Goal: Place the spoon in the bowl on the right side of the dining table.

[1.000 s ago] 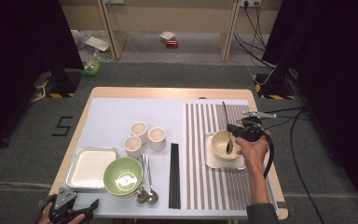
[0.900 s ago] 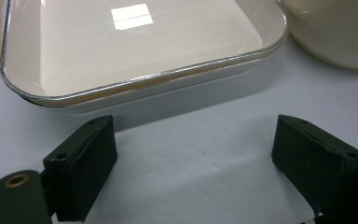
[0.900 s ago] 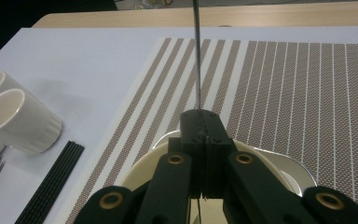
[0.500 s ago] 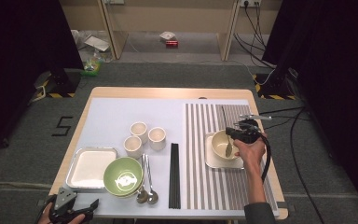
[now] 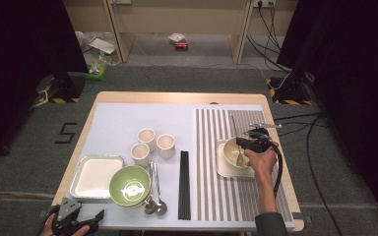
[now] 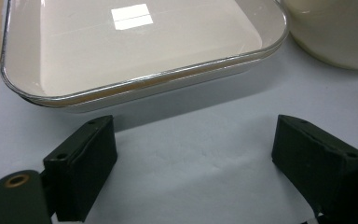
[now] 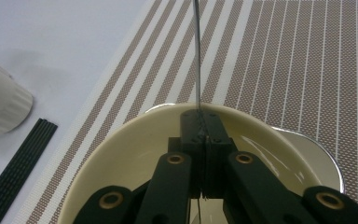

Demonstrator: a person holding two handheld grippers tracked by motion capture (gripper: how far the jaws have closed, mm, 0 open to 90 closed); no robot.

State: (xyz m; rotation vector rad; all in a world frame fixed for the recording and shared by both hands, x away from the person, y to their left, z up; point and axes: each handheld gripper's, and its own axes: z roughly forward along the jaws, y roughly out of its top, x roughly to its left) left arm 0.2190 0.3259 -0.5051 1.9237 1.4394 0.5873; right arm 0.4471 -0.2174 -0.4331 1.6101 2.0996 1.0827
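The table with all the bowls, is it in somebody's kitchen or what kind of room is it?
Probably a lab or studio, not a kitchen: black curtains hang at both sides, cables trail across grey carpet, and hazard tape marks the floor. The table is laid like a meal.

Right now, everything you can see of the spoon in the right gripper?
The spoon is thin, shiny metal. The right gripper is shut on its handle, which runs up past the jaws over the striped mat. Its head points down inside the cream bowl on the small white plate; contact with the bowl is unclear.
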